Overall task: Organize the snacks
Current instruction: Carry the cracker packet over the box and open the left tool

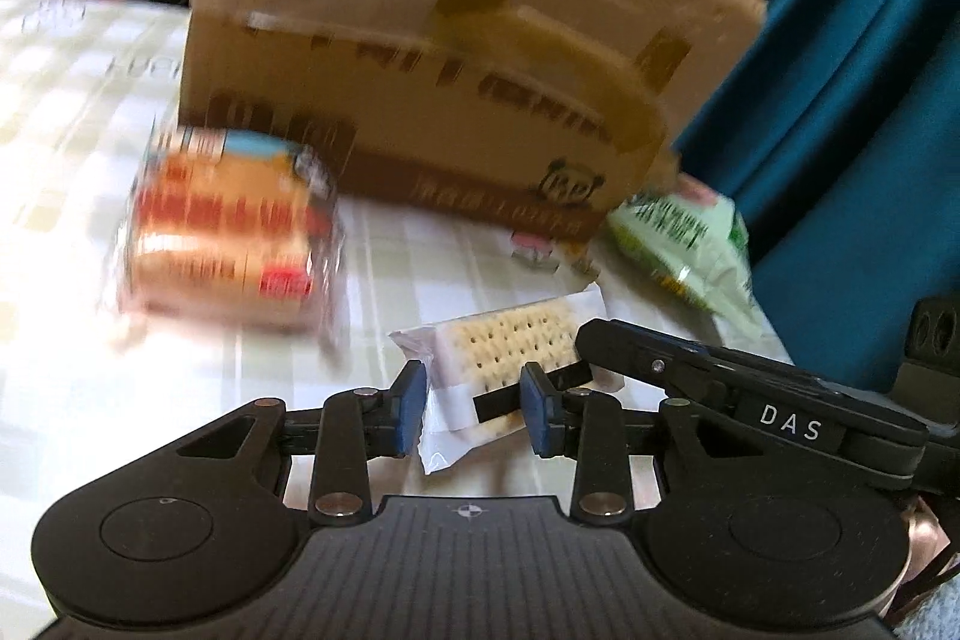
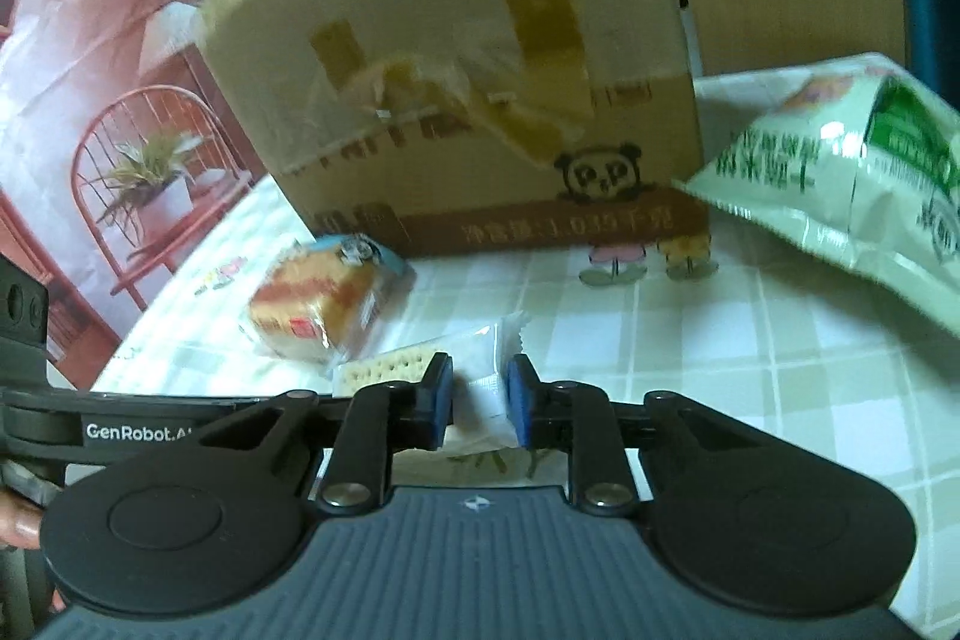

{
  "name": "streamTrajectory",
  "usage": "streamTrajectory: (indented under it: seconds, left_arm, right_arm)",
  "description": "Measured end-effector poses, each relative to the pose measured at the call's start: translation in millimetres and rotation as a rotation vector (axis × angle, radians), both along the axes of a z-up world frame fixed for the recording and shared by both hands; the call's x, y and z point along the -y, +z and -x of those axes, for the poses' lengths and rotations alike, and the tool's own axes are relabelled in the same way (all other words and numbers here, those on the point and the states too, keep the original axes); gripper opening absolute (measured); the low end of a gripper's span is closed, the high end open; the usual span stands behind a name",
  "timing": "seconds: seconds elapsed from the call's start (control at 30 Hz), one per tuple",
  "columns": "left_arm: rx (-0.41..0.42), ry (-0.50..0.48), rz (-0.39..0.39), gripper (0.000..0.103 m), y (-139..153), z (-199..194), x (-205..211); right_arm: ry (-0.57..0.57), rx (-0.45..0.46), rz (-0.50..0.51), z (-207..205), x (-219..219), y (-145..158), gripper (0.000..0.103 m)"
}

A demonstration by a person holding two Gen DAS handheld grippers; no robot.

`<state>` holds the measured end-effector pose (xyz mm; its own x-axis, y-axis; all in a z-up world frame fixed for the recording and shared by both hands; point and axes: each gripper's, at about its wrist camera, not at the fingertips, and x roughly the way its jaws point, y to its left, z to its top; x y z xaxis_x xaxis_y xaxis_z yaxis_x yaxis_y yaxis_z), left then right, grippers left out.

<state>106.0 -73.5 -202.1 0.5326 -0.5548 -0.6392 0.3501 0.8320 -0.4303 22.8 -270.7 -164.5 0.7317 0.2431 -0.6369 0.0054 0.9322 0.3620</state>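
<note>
Plastic-wrapped cracker pack (image 1: 510,364) pinched at both ends

Left claw (image 1: 474,409) and right claw (image 2: 478,403) each clamp one end, probably sharing the lift.

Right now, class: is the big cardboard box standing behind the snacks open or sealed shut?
Sealed on its facing side: the cardboard box has tape strips across it. Its top is out of view, so cannot tell there.

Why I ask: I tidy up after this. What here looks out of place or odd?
Both grippers clamp one cracker packet: the left gripper at one end, the right gripper at the other. The green snack bag leans on the cardboard box. Nothing looks spilled or torn.
</note>
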Motion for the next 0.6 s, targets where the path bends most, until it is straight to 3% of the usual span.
streamTrajectory:
  seconds: [0.3,0.6]
  left_arm:
    - [0.211,-0.022,0.031,0.036,73.0,-6.0,2.8]
    - [0.351,-0.007,0.082,0.036,154.5,-51.3,6.9]
  right_arm:
    - [-0.018,0.182,0.027,-5.7,3.9,62.9,0.022]
    - [-0.004,0.367,0.073,-39.0,8.6,136.7,0.022]
